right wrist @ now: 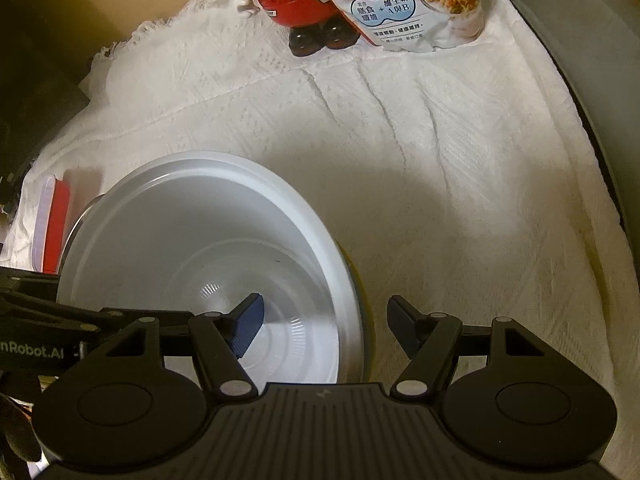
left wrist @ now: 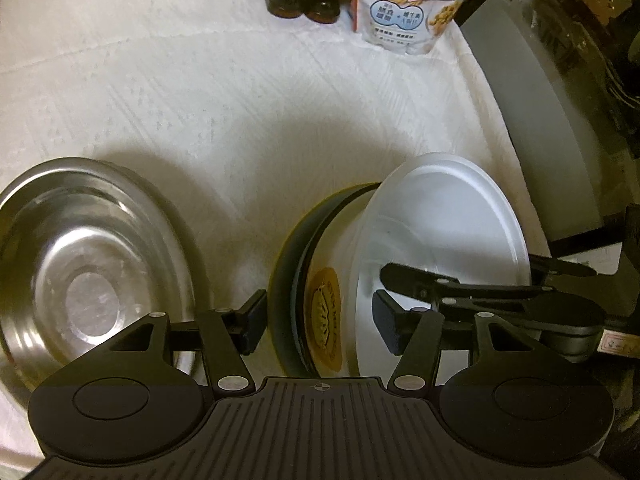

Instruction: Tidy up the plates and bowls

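A white plastic bowl sits nested in a dark bowl with a yellow rim and a gold sticker on the white cloth. My left gripper is open, its jaws straddling the near rim of this stack. A steel bowl stands to the left. In the right wrist view the white bowl fills the lower left. My right gripper is open, its left finger inside the bowl and its right finger outside the rim.
A red figurine and a cereal bag stand at the back of the cloth. A red-lidded container lies at the left. A grey wall edge runs along the right.
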`<state>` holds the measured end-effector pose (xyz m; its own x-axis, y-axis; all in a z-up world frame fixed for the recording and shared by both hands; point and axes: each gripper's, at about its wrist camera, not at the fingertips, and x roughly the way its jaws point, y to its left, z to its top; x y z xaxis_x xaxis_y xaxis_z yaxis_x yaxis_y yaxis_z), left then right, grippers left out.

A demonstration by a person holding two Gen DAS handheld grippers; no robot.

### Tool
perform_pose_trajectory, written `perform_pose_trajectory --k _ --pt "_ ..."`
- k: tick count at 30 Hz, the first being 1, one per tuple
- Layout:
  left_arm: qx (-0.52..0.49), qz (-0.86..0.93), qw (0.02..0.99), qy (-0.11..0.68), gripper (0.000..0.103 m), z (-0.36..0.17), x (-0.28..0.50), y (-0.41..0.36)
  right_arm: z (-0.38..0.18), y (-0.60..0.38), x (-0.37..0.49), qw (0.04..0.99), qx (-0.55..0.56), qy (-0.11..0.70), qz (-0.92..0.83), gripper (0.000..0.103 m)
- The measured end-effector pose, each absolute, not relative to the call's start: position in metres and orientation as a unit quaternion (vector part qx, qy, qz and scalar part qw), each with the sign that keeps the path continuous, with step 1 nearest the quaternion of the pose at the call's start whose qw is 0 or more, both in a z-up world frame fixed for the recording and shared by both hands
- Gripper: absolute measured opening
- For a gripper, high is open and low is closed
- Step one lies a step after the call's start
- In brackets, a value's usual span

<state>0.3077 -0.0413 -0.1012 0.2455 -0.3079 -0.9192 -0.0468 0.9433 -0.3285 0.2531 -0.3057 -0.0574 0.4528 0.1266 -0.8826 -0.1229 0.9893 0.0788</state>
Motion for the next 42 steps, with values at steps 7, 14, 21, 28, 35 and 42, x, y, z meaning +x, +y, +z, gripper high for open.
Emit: perform_pose_trajectory --k 7,14,21,28,35,42 --pt "-0.145 -0.092 0.770 0.615 0.063 -0.105 0.310 -0.042 -0.063 -0.311 0.256 0.838 0.038 0.537 0.087 0.069" --pt "-0.148 -0.094 0.762 0.624 0.064 -0.107 0.314 -0.042 -0.066 -0.316 0.256 0.829 0.060 0.548 0.091 0.069" --pt "-0.156 -0.097 0.764 0.619 0.064 -0.108 0.313 -0.040 -0.068 -0.318 0.256 0.825 0.073 0.553 0.092 0.069" --pt "-0.156 -0.098 0.767 0.614 0.063 -0.107 0.309 -0.040 -0.071 -0.321 0.257 0.811 0.096 0.567 0.105 0.061" --pt "-0.156 -0.096 0.767 0.615 0.063 -0.106 0.310 -0.040 -0.071 -0.321 0.259 0.808 0.093 0.572 0.108 0.061" --pt "-0.146 -0.091 0.766 0.619 0.063 -0.107 0.311 -0.043 -0.070 -0.322 0.254 0.818 0.084 0.559 0.109 0.061"
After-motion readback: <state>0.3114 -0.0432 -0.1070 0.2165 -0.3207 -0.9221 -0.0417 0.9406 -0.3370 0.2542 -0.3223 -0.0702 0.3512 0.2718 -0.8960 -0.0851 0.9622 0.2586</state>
